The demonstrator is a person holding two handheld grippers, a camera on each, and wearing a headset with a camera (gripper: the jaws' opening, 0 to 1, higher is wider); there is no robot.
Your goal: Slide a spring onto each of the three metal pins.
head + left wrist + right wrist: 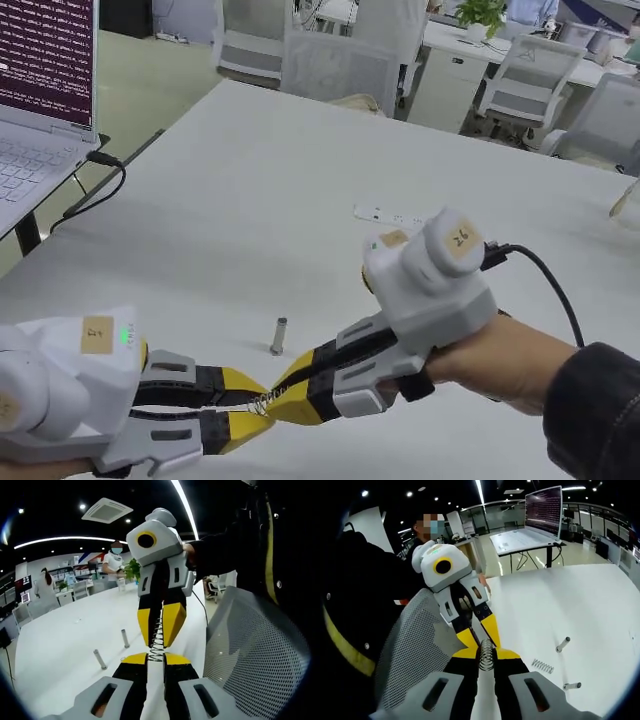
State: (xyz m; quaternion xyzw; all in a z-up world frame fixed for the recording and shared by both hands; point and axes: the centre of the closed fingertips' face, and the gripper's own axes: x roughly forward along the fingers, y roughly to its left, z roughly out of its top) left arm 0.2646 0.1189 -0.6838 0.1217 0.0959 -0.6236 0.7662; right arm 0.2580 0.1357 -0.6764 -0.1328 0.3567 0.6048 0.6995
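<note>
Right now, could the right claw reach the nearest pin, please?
Probably yes: the pin stands free near the right claw, nothing between. But the left claw also grips the spring and should let go first.

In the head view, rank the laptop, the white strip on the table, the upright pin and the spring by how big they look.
1. laptop
2. white strip
3. pin and spring: too alike to rank, and the spring is partly hidden.
</note>
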